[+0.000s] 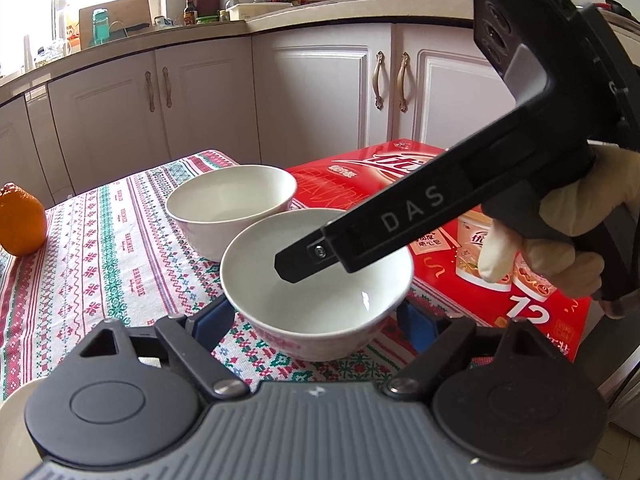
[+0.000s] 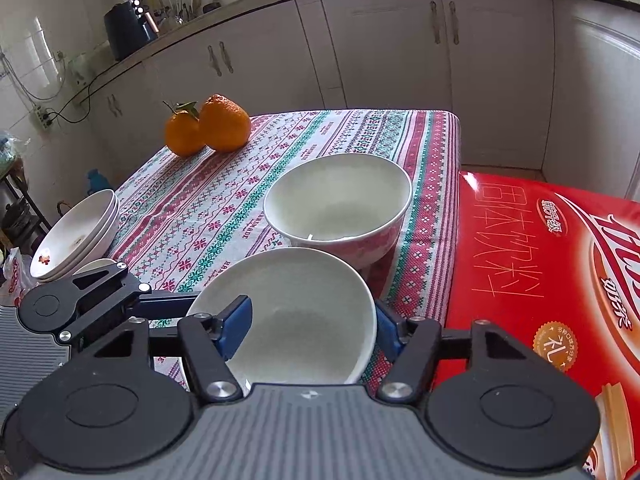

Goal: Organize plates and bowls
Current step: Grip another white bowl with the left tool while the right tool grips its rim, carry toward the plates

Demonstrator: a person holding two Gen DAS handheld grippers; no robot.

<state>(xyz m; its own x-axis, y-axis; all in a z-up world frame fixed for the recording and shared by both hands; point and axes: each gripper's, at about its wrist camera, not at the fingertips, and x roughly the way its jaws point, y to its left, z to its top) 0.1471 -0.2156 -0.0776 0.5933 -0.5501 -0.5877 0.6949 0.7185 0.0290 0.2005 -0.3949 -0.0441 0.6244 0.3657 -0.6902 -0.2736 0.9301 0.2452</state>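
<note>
Right wrist view: the right gripper [image 2: 312,330] spreads its blue pads across a glossy round white bowl [image 2: 296,316], tilted on the woven patterned tablecloth [image 2: 224,200]. A second bowl [image 2: 340,204] sits upright behind. The left gripper [image 1: 316,320] is spread, flanking the same bowl's foot.

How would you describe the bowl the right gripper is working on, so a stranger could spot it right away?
Start at the table with the striped patterned tablecloth, beside the big red box. Two white bowls sit close together near that box. It is the nearer bowl, with the right gripper straddling its rim, one blue pad inside; the farther bowl has nothing touching it.
</note>
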